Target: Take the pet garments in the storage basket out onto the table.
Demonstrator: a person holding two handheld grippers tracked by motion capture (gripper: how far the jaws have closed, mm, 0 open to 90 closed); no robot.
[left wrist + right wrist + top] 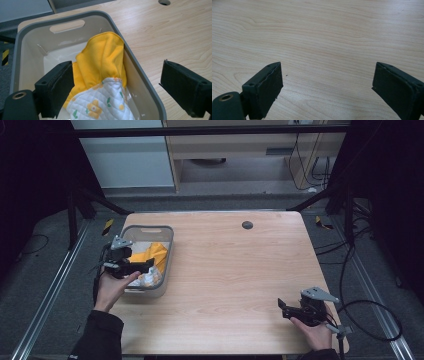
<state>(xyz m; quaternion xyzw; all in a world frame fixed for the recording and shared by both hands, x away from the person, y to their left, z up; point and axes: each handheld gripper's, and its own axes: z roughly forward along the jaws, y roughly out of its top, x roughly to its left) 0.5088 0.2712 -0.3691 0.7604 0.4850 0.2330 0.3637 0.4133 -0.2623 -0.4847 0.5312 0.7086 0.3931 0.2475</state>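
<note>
Wooden table (pixel 225 265), yellow cloth (pixel 102 60) in grey bin (pixel 140 75) between open left claw (pixel 117 90), right claw (pixel 327 92) open, well apart.

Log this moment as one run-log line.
left gripper: open, over bin | yellow cloth and quilted floral cloth: in bin | right gripper: open, over bare table

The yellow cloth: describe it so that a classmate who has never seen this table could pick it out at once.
Start at the wooden table and find the grey plastic bin near its left edge, where the left gripper hangs open above it. The yellow cloth lies inside, draped up against the bin's wall. It is plain bright yellow, while the quilted cloth beside it is white with a flower print.
</note>
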